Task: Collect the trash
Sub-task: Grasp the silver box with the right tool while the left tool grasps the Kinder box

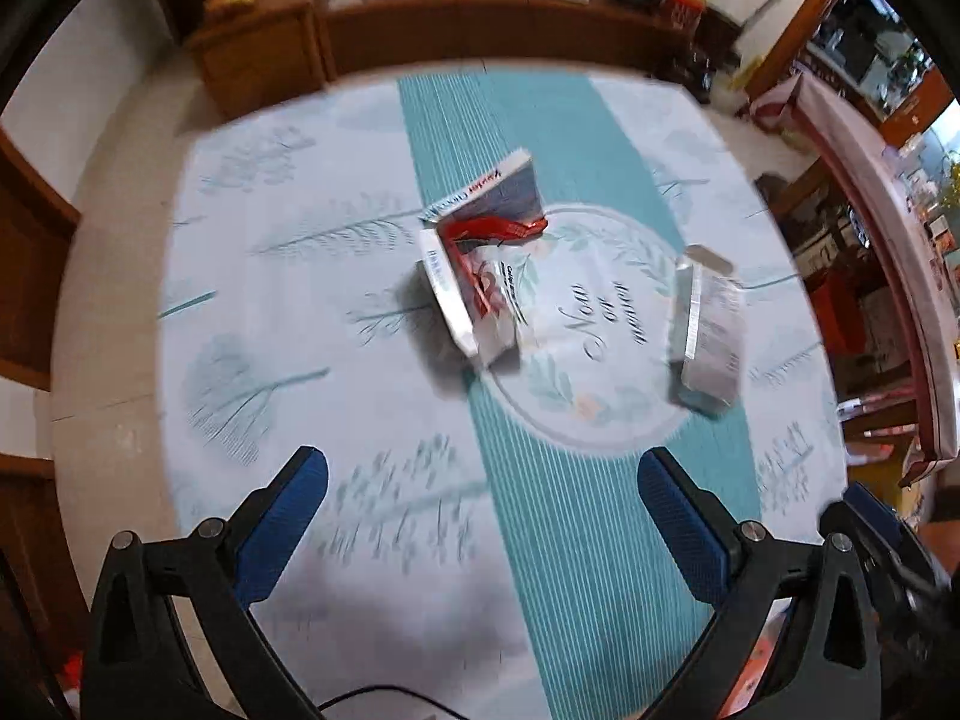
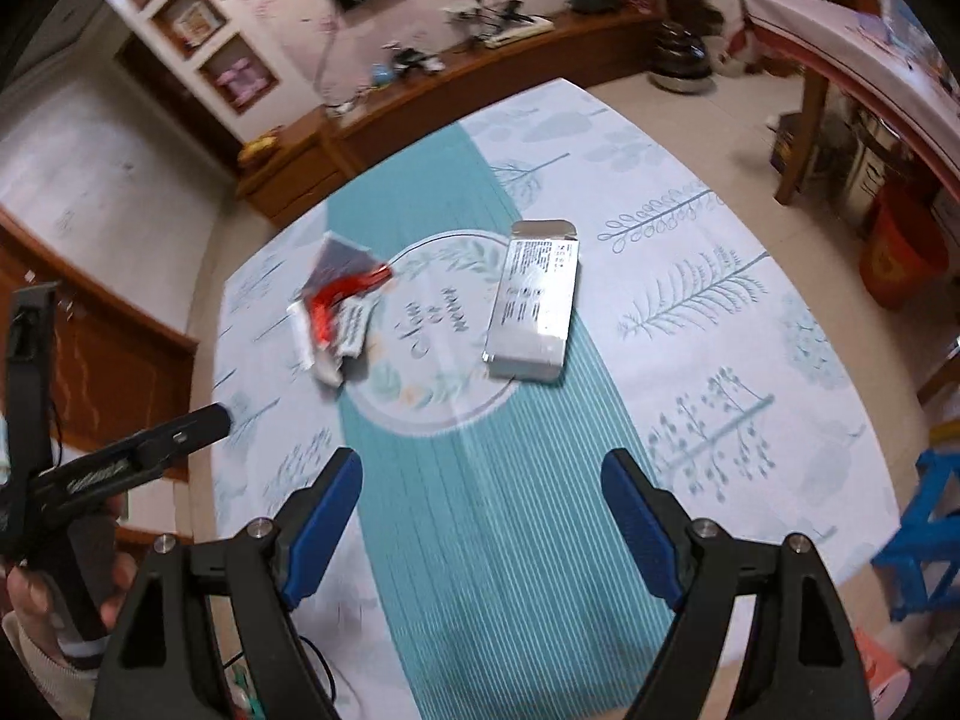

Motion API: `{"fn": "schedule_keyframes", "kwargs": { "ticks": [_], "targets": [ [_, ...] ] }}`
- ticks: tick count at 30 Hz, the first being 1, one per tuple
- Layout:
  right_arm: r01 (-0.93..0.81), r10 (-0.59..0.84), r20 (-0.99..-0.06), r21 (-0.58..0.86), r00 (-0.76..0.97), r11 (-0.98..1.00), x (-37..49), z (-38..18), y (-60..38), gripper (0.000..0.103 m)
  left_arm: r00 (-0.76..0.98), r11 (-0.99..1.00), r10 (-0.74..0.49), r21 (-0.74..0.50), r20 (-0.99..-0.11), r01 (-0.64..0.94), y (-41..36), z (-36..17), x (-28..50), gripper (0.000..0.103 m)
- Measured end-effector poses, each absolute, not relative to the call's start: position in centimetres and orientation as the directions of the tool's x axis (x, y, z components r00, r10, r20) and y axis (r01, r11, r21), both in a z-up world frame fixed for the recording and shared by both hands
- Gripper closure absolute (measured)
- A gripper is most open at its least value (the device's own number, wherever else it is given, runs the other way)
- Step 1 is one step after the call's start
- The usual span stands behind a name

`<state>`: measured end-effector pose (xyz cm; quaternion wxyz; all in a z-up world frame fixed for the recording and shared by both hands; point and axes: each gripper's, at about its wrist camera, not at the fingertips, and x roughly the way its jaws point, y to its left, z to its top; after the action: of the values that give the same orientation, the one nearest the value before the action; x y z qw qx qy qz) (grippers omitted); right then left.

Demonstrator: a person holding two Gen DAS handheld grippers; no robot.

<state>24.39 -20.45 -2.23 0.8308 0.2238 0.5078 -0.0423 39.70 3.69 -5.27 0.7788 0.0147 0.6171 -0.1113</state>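
Note:
A torn-open red and white carton lies on the table's teal stripe; it also shows in the right wrist view. A flat silver box lies to its right, also seen in the right wrist view. My left gripper is open and empty, above the table's near side, short of both pieces. My right gripper is open and empty, also above the near side. The left tool's body shows at the right wrist view's left edge.
The table has a white and teal leaf-print cloth. A wooden sideboard with clutter runs along the far wall. A second cloth-covered table stands to the right, with a red bucket and a blue stool beside it.

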Motion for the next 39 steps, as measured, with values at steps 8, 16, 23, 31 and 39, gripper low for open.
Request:
{"fn": "schedule_keyframes", "kwargs": {
  "ticks": [8,16,23,31,39],
  "targets": [
    [0.381,0.096,-0.885,0.292,0.456,0.877,30.5,-5.7,-20.8,0.021,0.088,0.990,-0.125,-0.119,-0.988,0.079,2.7,-12.7,47.3,0.001],
    [0.420,0.062,-0.910,0.249,0.410,0.873,34.3,-8.8,-22.1,0.021,0.076,0.994,-0.060,-0.053,-0.995,0.094,0.7,-15.8,49.6,0.001],
    [0.449,0.066,-0.924,0.244,0.377,0.860,36.6,-10.8,-23.0,0.021,0.106,0.990,0.037,0.050,-0.994,0.130,-1.3,-16.9,49.3,0.007],
    [0.446,0.041,-0.948,0.186,0.316,0.876,38.5,-12.6,-22.1,0.020,0.087,0.991,-0.019,-0.007,-0.996,0.136,-1.6,-17.9,48.1,0.042],
    [0.441,-0.005,-0.955,0.131,0.295,0.888,38.9,-13.8,-21.6,0.022,0.106,0.984,-0.060,-0.041,-0.993,0.175,-1.9,-17.4,46.3,0.089]
  ]
}}
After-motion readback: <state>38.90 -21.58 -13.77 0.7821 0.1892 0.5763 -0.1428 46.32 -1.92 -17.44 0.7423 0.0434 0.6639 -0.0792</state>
